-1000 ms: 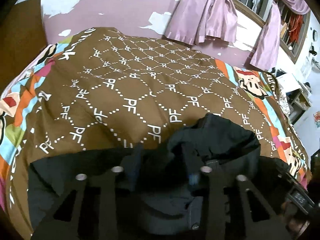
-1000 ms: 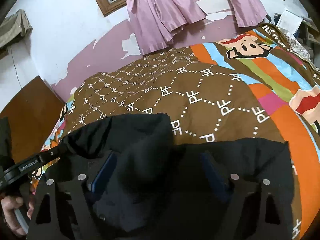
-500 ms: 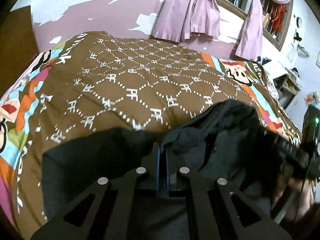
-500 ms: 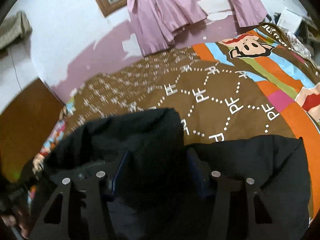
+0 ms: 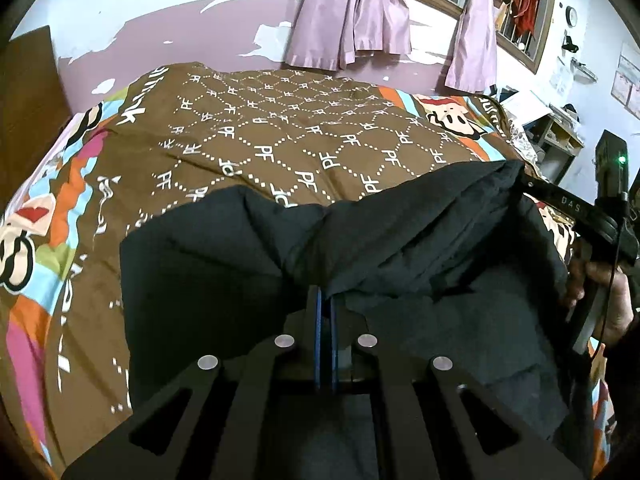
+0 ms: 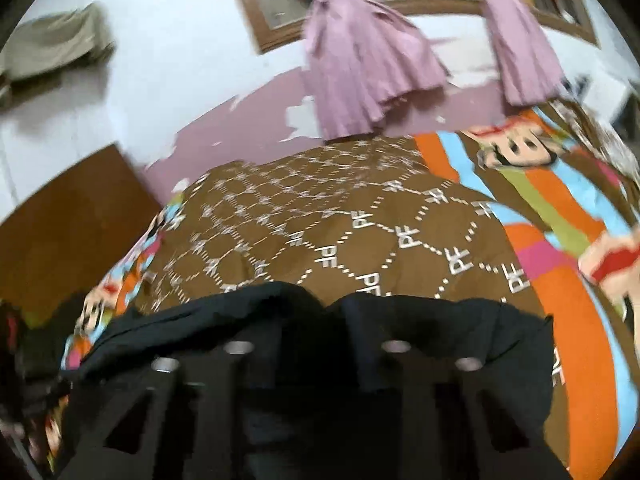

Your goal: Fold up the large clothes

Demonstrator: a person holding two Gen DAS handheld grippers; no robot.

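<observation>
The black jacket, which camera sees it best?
The left wrist view: it is sharp and shows the black jacket spread over the brown bedspread, with its folds and seams. The right wrist view is blurred and shows only the jacket's dark top edge behind the gripper.

Brown patterned bedspread (image 5: pixel 280 148), pink curtains (image 5: pixel 352 16), peeling wall (image 5: pixel 180 40).

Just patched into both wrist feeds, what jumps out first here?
A black jacket lies bunched across the near part of the bed, on a loud brown quilt patterned with "PF" and edged by cartoon faces. The left claw is pinched shut on a jacket fold; the right claw, closing, grips its far edge. Purple curtains hang knotted behind.
</observation>
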